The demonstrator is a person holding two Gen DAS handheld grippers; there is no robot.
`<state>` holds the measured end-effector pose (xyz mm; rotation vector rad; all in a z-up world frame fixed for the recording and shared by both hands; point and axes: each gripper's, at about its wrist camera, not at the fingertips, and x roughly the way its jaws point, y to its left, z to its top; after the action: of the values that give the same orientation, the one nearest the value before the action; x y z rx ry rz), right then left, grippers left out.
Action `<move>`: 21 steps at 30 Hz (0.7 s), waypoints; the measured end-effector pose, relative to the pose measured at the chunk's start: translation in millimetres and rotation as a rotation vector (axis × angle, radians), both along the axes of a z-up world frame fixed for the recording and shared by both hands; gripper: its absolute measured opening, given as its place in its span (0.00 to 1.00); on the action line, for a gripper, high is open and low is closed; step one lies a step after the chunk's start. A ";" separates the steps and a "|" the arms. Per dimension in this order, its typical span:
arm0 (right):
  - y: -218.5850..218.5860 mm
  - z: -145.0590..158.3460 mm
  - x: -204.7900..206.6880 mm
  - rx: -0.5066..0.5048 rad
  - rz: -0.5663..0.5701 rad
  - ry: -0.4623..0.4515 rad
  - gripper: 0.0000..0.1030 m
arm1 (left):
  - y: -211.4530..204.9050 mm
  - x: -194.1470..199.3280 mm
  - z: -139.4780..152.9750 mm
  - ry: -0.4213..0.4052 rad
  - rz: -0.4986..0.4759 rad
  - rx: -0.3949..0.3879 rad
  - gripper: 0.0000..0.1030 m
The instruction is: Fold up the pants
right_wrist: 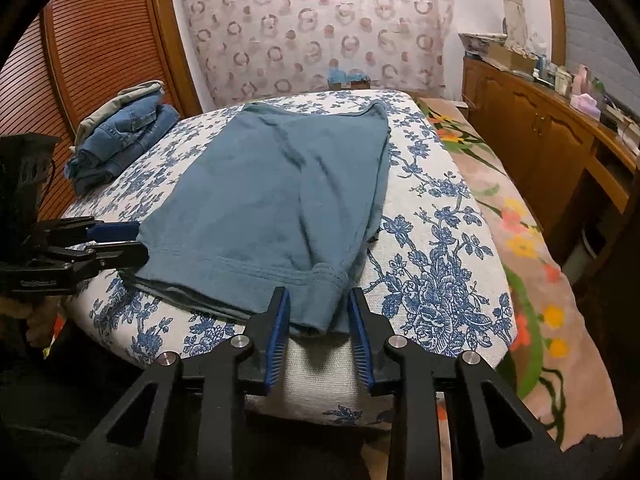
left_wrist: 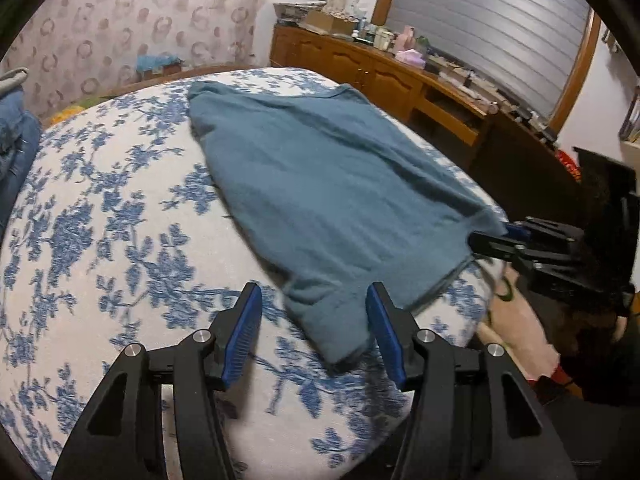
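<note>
Teal pants lie flat, folded lengthwise, on a white cover with blue flowers. My left gripper is open and straddles the near corner of the hem, with a gap between cloth and pads. In the right wrist view the left gripper sits at the hem's left corner. My right gripper straddles the other hem corner. The cloth lies flat and unbunched between its blue pads, so it reads as open. Seen from the left wrist, the right gripper meets the cloth's edge.
A stack of folded jeans sits at the cover's far left. A wooden dresser crowded with small items runs along the right wall. A flowered blanket lies right of the cover. Slatted wooden doors stand at the left.
</note>
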<state>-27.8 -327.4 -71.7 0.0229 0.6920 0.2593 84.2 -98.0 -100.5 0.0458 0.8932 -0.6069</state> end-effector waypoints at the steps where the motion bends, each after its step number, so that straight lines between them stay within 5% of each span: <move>1: -0.6 0.0 -0.1 0.004 0.000 0.003 0.28 | -1.3 -0.7 0.0 -0.006 0.000 0.011 0.54; 11: -0.5 0.1 -0.1 0.043 0.011 0.007 0.14 | -9.8 -6.9 -1.7 -0.021 0.000 0.049 0.54; 21: -0.7 -2.2 1.3 0.091 0.010 0.000 0.11 | -12.1 -16.6 0.8 -0.018 -0.040 0.039 0.24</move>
<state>-26.5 -328.2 -73.9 0.1065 0.6804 0.3006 67.6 -110.1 -99.7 0.1039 0.8886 -0.6252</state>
